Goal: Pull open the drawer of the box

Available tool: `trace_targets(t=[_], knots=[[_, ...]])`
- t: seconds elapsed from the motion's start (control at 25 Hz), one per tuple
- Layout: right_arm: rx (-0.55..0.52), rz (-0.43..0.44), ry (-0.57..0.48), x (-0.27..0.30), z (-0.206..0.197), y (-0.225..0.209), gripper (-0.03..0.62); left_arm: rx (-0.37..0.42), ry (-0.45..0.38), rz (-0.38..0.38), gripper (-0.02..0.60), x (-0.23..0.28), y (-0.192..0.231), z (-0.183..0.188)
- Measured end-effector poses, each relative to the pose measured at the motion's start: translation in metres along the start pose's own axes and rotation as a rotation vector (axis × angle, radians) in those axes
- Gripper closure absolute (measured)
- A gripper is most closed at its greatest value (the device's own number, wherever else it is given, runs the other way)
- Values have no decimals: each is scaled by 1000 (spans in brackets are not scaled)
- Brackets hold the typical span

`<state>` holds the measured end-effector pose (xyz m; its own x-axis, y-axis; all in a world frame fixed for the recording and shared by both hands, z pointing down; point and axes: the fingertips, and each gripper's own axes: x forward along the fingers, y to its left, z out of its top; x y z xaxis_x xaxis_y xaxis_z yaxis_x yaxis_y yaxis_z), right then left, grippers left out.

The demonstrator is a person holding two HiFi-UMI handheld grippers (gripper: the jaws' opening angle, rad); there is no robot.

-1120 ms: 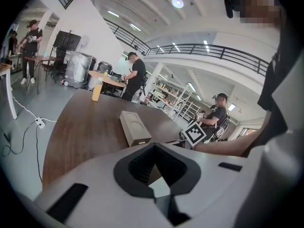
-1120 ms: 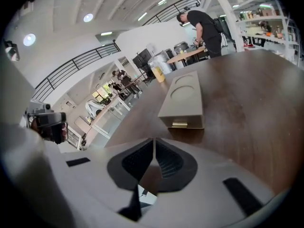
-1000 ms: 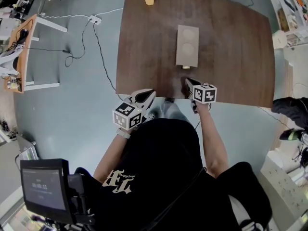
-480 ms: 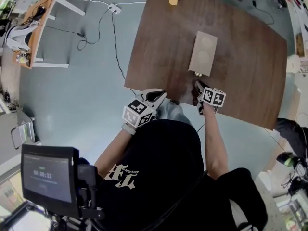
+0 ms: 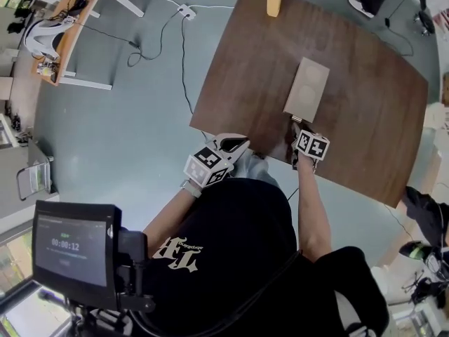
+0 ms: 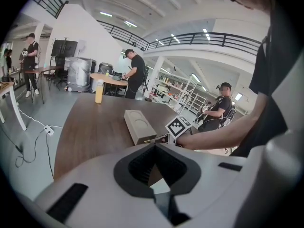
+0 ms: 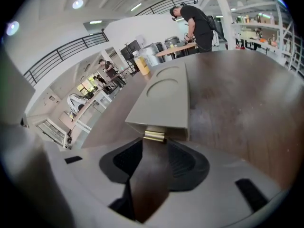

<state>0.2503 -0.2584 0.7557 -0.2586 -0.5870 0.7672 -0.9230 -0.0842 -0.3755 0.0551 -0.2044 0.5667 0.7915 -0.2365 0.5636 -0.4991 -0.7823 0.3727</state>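
Observation:
A beige oblong box (image 5: 306, 90) with two round dents on its lid lies on the brown table (image 5: 245, 69). Its small gold drawer handle (image 7: 154, 136) faces me. My right gripper (image 5: 295, 126) is low at the box's near end. In the right gripper view its jaws (image 7: 154, 144) have just been opening and stand apart, with the handle at their tips and not pressed by the pads. My left gripper (image 5: 237, 144) hovers at the table's near edge, left of the box, its tips (image 6: 154, 145) together on nothing. The box (image 6: 139, 126) also shows in the left gripper view.
A yellow bottle (image 5: 273, 0) stands at the table's far edge. A power strip with cables (image 5: 186, 10) lies on the floor to the left, near a wooden desk (image 5: 77, 30). People stand in the background (image 6: 135, 75). A small screen (image 5: 70, 244) hangs at my lower left.
My right gripper has moved forward and down to the box's gold handle. The left gripper stays at the table's edge. The head view has swung, so the table now lies slanted.

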Motion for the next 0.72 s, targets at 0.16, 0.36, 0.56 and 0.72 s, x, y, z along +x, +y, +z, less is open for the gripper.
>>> trace_targets(t=[0.16,0.36,0.56,0.72], knots=[[-39,-69,20,6,3,-4,452,-17,-6,18,577,-2,5,-2],[-74,-155,65,13,1,-9,451,-34,-7,29,577,-5,8,-7],[-33,-226,95,19,1,-14,428,-45,-12,43,577,-6,11,-7],[-8,-250,100,17,0,-18,428,-66,-23,55,577,-7,14,-6]])
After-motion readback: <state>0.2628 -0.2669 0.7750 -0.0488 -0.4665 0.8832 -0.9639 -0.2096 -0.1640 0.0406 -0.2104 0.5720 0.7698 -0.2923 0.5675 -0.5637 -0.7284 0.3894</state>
